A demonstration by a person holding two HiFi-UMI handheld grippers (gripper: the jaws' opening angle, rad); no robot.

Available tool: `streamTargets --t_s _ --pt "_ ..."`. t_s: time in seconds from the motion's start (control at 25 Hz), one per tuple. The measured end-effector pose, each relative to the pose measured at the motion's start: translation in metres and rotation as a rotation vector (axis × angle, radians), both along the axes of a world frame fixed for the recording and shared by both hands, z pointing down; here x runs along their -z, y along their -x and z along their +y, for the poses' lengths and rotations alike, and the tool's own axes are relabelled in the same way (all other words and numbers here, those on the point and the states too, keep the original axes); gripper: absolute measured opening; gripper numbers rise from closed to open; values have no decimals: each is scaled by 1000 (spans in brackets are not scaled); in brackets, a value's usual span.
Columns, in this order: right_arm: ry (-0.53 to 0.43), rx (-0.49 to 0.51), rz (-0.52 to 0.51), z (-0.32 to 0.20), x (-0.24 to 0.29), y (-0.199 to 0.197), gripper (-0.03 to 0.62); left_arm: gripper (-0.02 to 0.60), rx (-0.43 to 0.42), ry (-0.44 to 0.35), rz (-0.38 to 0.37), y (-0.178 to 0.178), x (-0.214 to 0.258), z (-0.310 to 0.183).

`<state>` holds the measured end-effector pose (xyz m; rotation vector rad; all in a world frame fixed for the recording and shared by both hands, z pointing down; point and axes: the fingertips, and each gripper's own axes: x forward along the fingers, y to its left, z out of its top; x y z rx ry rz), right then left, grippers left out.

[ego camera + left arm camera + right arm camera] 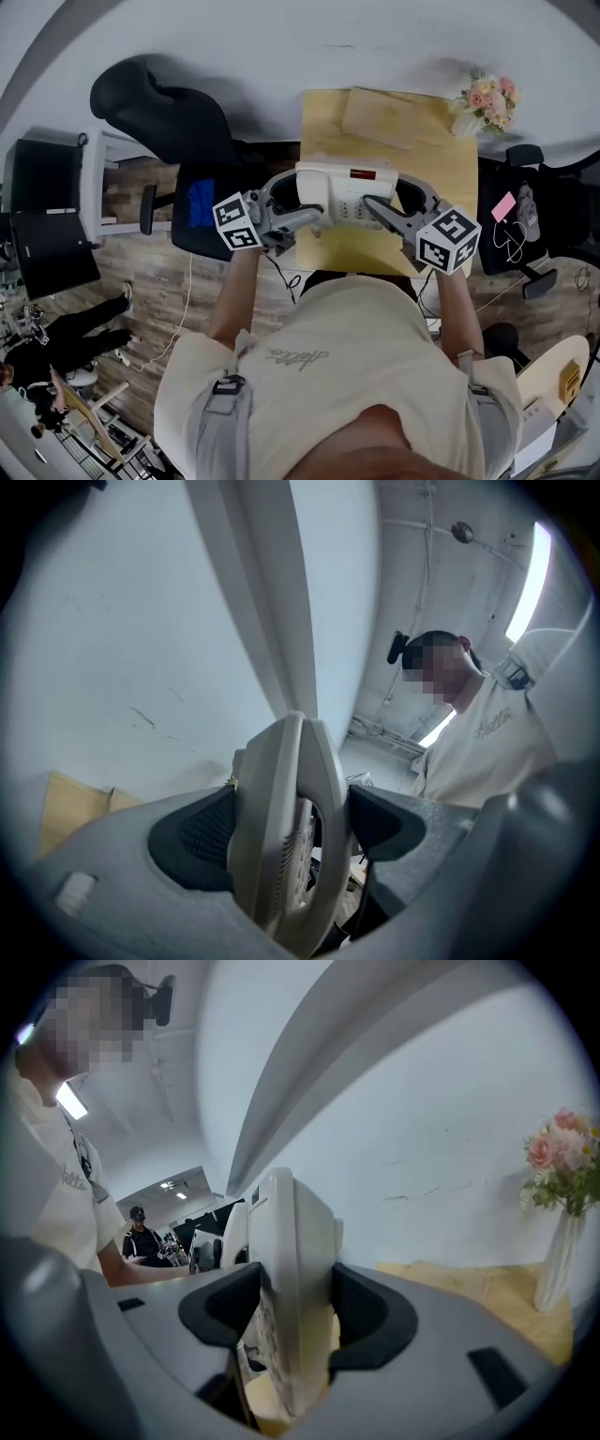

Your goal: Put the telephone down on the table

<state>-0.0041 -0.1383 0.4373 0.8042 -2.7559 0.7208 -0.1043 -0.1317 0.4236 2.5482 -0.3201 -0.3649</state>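
Your left gripper [291,829] and right gripper [289,1321] each clamp a telephone [342,192] edge between their jaws. Opening one early could drop it crooked onto the desk [459,178] beneath.

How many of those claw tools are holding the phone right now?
2. The left gripper is clamped on the left side of the telephone, and the right gripper is clamped on its right side. No other gripper is in view.

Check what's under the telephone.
The tan table lies below the telephone, held at each end by the left gripper and right gripper. Whether its base touches the table is hidden.
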Motion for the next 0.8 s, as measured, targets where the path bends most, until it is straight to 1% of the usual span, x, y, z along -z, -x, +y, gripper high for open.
streamTargets --t_s 0.24,0.36,0.56,0.72,0.8 --pt "68 26 -16 -22 -39 -17 238 373 19 71 -19 -18 -38 -21" --pt "138 28 -20 -31 -74 -34 238 373 19 137 -19 -34 -71 -32" --pt "250 15 -40 -46 -134 -64 236 373 -3 244 -29 -64 -130 -51" --pt "317 -17 -51 -53 -169 -92 235 373 -43 310 -42 -93 -164 -63" --pt "343 -30 -50 -54 -183 -101 235 373 -61 345 -45 -101 -179 -65"
